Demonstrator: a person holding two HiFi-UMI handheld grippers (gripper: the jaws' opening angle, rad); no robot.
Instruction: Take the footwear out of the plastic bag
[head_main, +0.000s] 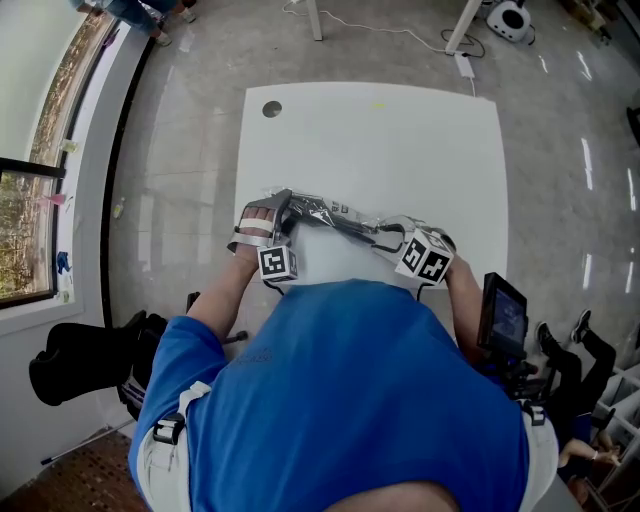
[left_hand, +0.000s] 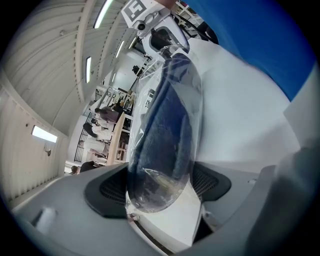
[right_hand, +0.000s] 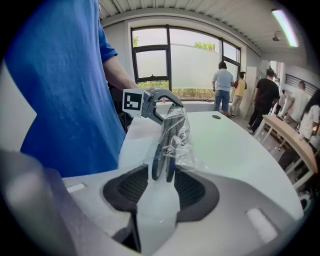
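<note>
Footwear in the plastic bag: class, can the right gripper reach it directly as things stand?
Probably not: the plastic bag wraps the footwear, and the right gripper is clamped on that bag, as is the left gripper.

Bright daylight floods through the window (right_hand: 170, 60) at twelve o'clock in the right gripper view; ceiling strips (left_hand: 102, 15) glow at eleven in the left. Fisheye bends edges, corners go black, nearest foreground blurs.
</note>
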